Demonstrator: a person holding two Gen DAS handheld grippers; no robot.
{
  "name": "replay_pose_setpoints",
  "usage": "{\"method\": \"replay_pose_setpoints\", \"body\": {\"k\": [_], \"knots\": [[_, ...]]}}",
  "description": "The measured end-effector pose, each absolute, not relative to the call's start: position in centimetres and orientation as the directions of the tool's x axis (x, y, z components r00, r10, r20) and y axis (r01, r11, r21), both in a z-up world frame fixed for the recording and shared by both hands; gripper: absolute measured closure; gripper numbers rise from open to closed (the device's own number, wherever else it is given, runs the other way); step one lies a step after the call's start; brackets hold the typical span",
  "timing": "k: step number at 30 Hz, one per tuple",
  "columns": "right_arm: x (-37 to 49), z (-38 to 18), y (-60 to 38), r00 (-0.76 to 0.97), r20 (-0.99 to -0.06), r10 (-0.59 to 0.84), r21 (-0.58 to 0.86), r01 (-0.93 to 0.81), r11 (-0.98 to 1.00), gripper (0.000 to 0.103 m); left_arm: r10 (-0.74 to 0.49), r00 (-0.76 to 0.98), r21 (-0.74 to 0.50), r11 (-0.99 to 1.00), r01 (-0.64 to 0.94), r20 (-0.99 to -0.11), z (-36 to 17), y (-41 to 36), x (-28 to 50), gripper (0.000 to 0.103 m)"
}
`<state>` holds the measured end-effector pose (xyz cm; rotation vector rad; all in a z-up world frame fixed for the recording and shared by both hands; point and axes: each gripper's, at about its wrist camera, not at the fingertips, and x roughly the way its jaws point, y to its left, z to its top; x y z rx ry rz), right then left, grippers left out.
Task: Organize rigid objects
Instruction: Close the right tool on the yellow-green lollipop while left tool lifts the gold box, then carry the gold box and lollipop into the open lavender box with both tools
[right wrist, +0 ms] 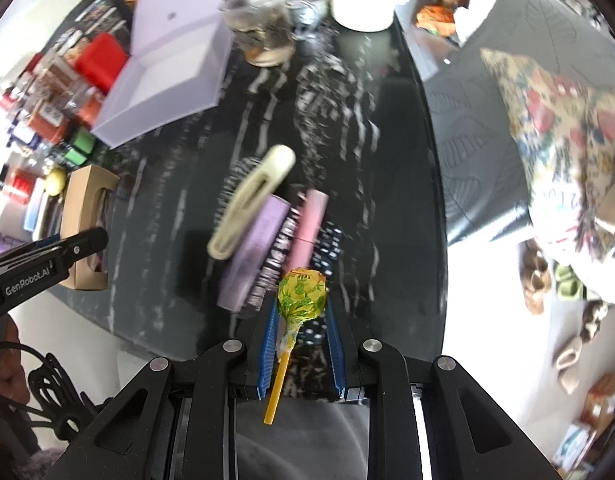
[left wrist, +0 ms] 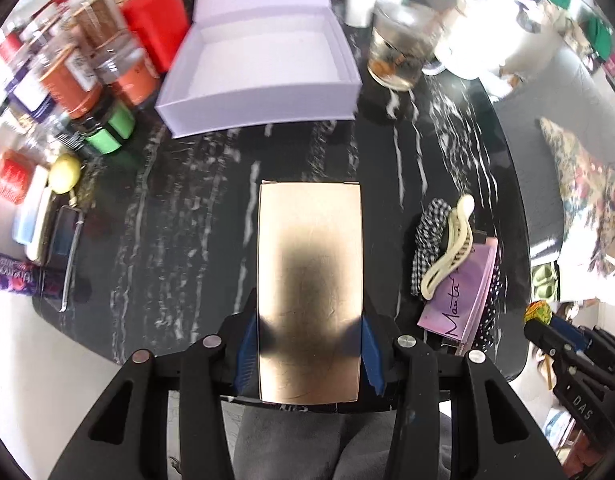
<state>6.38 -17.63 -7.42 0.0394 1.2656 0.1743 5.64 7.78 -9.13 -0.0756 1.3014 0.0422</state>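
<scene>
one box (left wrist: 310,280) between left gripper (left wrist: 310,344) fingers

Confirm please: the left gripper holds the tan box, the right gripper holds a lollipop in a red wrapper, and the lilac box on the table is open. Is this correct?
One detail is wrong. The lollipop in the right gripper has a yellow-green wrapper, not red; the right wrist view shows it. The left gripper does hold the tan box, and the lilac box is open.

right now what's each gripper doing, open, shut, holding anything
Left gripper: shut on the tan cardboard box.
Right gripper: shut on the yellow-green wrapped lollipop.
</scene>
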Motion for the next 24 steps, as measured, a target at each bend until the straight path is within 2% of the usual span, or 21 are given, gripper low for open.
{"method": "replay_pose_setpoints", "body": {"k": [15,24], "knots": [[7.8,-4.7,-11.7,0.308,-0.922,0.234,0.139,-0.301,0.943,0.08,0.045,0.333,-0.018,0.983,-0.185,-0.942,-5.6,12.1,5.4,0.059],[9.7,-4.6,-8.6,0.301,-0.921,0.245,0.13,-0.357,0.925,0.08,0.044,0.31,-0.022,0.978,-0.205,-0.95,-6.0,14.6,7.2,0.059]]}}
